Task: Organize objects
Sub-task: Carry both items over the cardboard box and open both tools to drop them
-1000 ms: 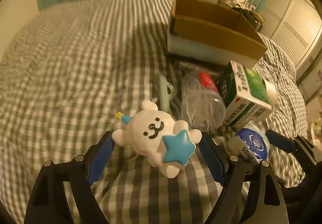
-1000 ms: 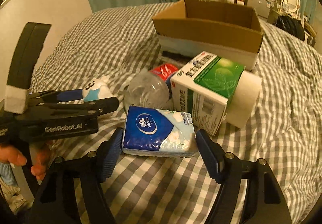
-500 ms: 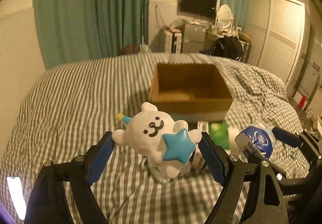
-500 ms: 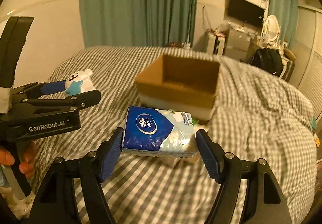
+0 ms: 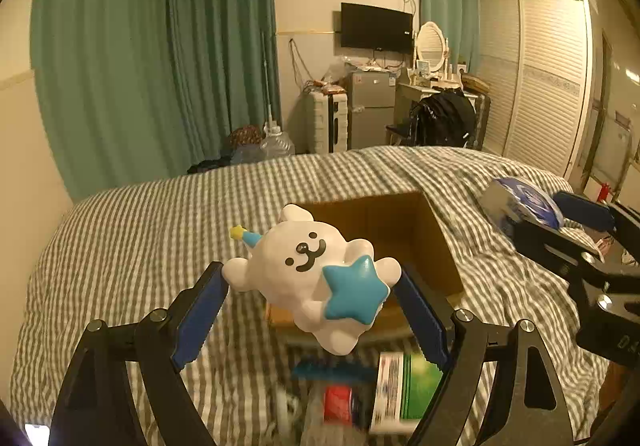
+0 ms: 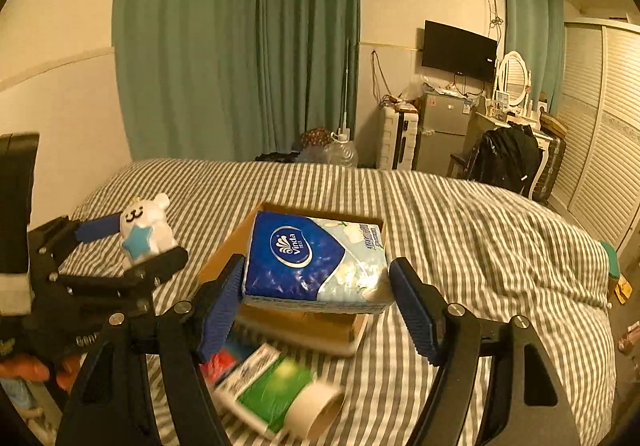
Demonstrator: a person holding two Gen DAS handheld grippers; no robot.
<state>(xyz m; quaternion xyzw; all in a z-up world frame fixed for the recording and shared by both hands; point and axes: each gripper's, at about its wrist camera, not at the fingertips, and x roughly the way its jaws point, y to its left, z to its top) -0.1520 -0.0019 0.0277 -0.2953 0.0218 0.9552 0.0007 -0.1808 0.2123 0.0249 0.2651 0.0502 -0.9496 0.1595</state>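
Left tool (image 5: pixel 312 282) clamps my bear figurine (image 5: pixel 308 270), right tool (image 6: pixel 316 282) clamps the tissue pack (image 6: pixel 312 262); both held above the cardboard box (image 5: pixel 404 230), ready for release.

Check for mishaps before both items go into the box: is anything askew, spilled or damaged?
Nothing stands out. The left gripper holds the bear toy tilted but intact, and the right gripper holds the tissue pack level over the cardboard box.
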